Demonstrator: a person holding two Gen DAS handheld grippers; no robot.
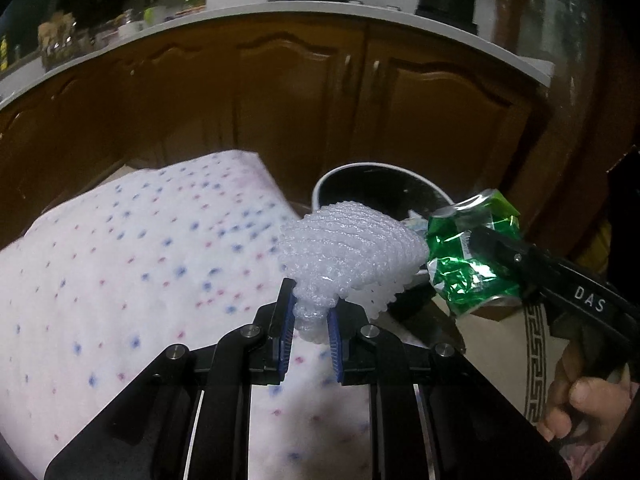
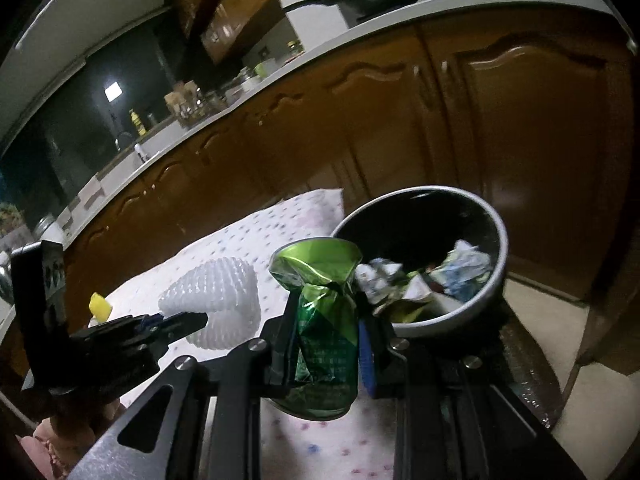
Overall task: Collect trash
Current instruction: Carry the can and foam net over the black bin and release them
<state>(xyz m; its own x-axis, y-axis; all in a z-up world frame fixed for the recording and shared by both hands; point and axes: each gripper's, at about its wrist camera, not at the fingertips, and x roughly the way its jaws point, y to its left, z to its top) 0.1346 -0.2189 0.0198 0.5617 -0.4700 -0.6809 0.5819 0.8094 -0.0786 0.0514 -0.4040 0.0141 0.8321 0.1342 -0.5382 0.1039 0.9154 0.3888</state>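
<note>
My left gripper (image 1: 311, 322) is shut on a white foam net sleeve (image 1: 352, 252) and holds it above the dotted cloth, just left of the bin. It also shows in the right wrist view (image 2: 216, 300). My right gripper (image 2: 326, 332) is shut on a crushed green can (image 2: 324, 320), held in the air near the bin's rim; the can also shows in the left wrist view (image 1: 468, 264). The round dark bin with a pale rim (image 2: 502, 248) holds several crumpled wrappers (image 2: 464, 268); it stands beyond both grippers, also in the left wrist view (image 1: 320, 188).
A white cloth with red and blue dots (image 1: 120, 272) covers the table. Brown kitchen cabinets (image 1: 280, 112) stand close behind under a white counter (image 1: 160, 28) with pots. A small yellow object (image 2: 100, 306) lies at the cloth's left. Tiled floor (image 2: 536, 312) lies to the right.
</note>
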